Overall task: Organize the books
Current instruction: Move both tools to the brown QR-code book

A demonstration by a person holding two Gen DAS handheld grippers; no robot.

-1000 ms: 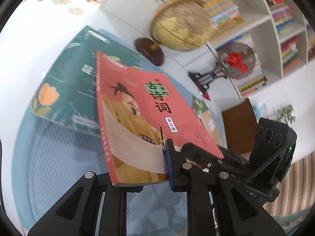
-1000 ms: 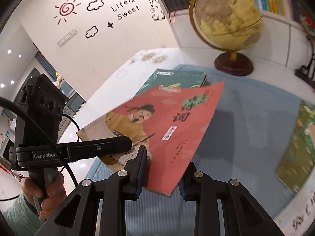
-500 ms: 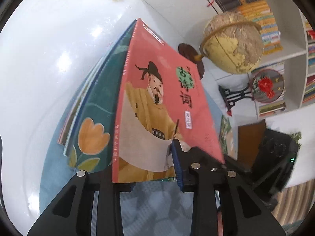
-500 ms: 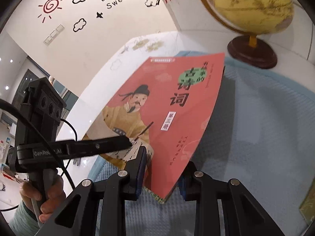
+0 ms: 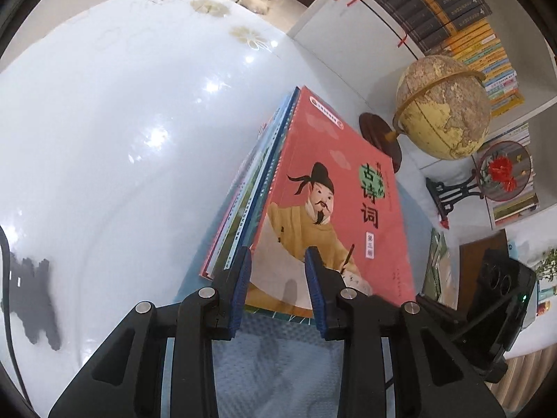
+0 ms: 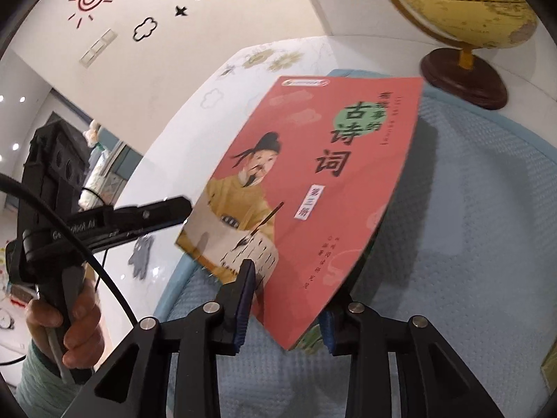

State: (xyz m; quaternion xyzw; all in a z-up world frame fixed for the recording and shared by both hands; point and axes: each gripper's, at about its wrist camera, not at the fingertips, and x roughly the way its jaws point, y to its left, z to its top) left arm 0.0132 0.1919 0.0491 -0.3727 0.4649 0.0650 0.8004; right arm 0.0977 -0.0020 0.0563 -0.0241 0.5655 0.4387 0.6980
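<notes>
A red book [image 5: 334,209] with a man in yellow robes on its cover lies on top of a stack of books [image 5: 250,202] on a light blue mat [image 5: 278,358]. My left gripper [image 5: 276,278] is open, its blue pads over the book's near-left corner, not clamped on it. In the right wrist view the red book [image 6: 313,188] spans my right gripper [image 6: 285,299], whose jaws straddle its near corner, spread wide; the right finger sits partly under the cover. The left gripper body [image 6: 104,219] shows at the left.
A globe [image 5: 442,108] on a wooden base stands behind the stack. A round red ornament on a black stand [image 5: 501,170] and shelves of books [image 5: 470,28] are at the right. Another book [image 5: 438,264] lies on the mat's right side. The white table [image 5: 104,139] stretches left.
The red book has been lowered from a tilted, held position onto the stack. My left gripper has opened and let go of it. My right gripper's jaws have spread wider.
</notes>
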